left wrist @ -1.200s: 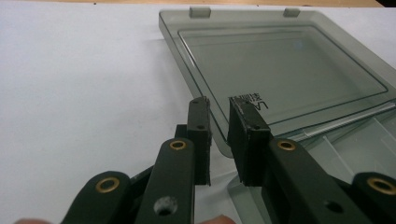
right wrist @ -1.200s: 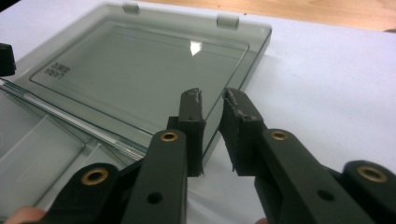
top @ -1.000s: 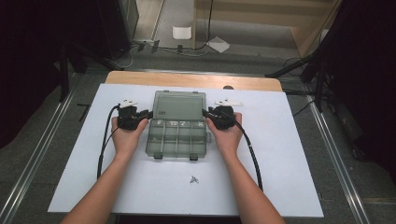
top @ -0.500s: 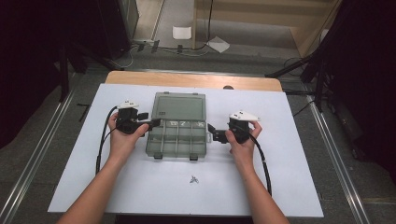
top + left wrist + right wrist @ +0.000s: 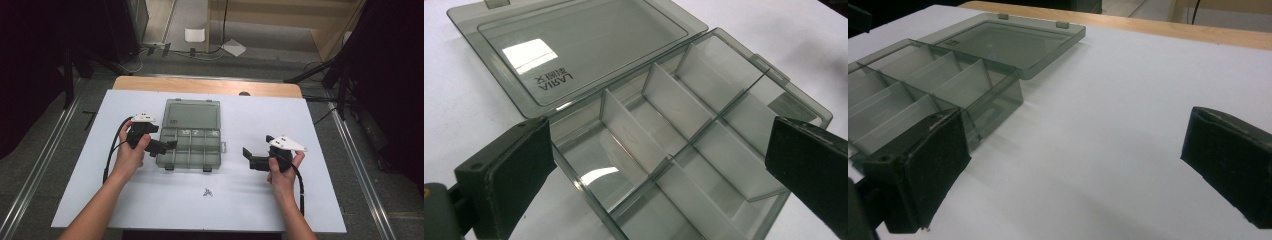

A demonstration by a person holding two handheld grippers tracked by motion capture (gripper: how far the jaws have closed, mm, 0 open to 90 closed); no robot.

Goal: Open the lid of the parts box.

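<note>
Smoky plastic organiser box (image 5: 190, 134) lies opened flat on the white counter (image 5: 300, 200).
The left gripper (image 5: 167, 146) hangs at its left edge, fingers just spreading, touching nothing; the right gripper (image 5: 250, 154) sits well apart, fingers spread and empty.

Both bare forearms reach in from the near edge, each hand wrapped around a black two-jaw claw with a pale plate on top and a black cable trailing back along the wrist. The left claw (image 5: 167, 146) points toward the right, its jaws having just been opening and now standing wide apart, pressing on nothing. The right claw (image 5: 246, 154) points toward the left, held well apart from the other, its jaws wide too, nothing between its dark pads (image 5: 918, 170). Both wrists sit low and fairly straight.
</note>
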